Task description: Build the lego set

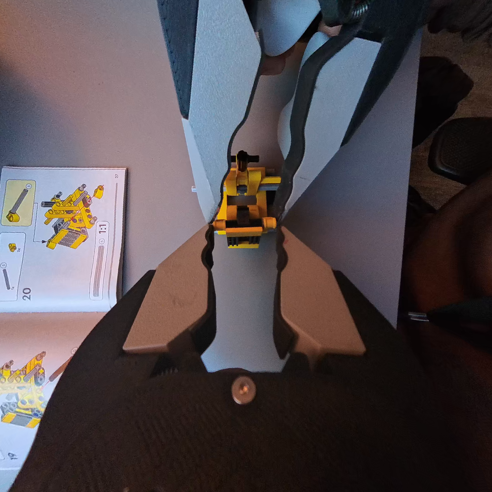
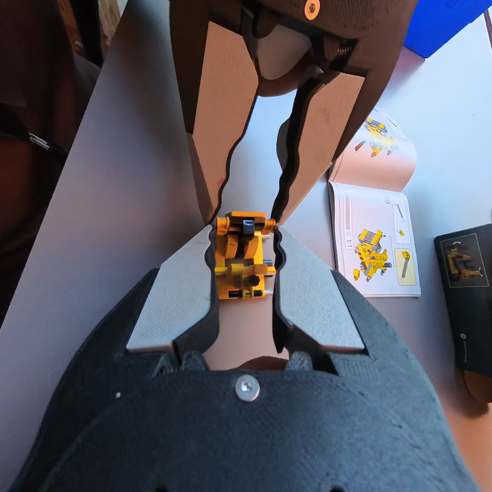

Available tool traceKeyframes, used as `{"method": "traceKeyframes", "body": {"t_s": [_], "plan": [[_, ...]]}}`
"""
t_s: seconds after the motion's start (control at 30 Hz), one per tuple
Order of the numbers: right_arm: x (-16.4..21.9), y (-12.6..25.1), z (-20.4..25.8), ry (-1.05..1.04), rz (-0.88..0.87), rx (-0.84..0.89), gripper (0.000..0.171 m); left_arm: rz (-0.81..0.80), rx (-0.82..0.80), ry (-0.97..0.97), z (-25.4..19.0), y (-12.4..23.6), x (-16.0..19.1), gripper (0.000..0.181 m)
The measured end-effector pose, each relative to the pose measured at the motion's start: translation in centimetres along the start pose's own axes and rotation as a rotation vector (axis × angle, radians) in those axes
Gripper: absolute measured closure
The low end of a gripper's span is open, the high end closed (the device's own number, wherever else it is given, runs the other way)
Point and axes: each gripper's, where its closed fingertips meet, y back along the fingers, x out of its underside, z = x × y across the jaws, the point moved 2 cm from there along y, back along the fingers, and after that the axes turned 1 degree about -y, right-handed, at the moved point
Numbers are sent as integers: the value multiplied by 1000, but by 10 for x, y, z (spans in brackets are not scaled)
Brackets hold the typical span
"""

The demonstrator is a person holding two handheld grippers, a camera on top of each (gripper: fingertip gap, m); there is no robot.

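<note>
A small yellow and black lego model (image 1: 245, 205) is held over the pale table (image 1: 80, 106), between two grippers that face each other. My left gripper (image 1: 244, 231), with tan pads, is shut on the model's near end, by the yellow pins. My right gripper (image 1: 247, 211) comes in from the top of the left wrist view and grips the model's far part. In the right wrist view the model (image 2: 239, 263) sits between my right gripper's (image 2: 243, 237) grey pads, and my left gripper (image 2: 243, 221) closes on its far end from above.
An open instruction booklet (image 1: 61, 234) lies on the table to the left; it also shows in the right wrist view (image 2: 372, 239). A dark box (image 2: 466, 292) lies beside it. A blue object (image 2: 447, 24) is at the far corner. The table edge and a person's arm (image 1: 447, 253) are on the right. Only a small space, under 4 cm, lies between the two pairs of fingers. The blue object (image 2: 447, 24) is about equally far from each gripper, around 40 cm.
</note>
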Motion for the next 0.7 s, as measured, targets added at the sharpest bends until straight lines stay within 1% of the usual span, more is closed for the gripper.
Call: {"method": "traceKeyframes", "body": {"t_s": [0.03,0.3,0.53,0.7], "plan": [[0,0,0,4,2,4,132,4,1,-4,0,0,0,137],[1,2,-1,38,30,21,131,49,-1,-35,2,-2,-2,138],[0,0,-5,45,114,26,132,93,-29,-27,6,-2,-2,139],[1,0,-7,48,118,26,133,132,-52,-45,9,-2,-2,140]]}}
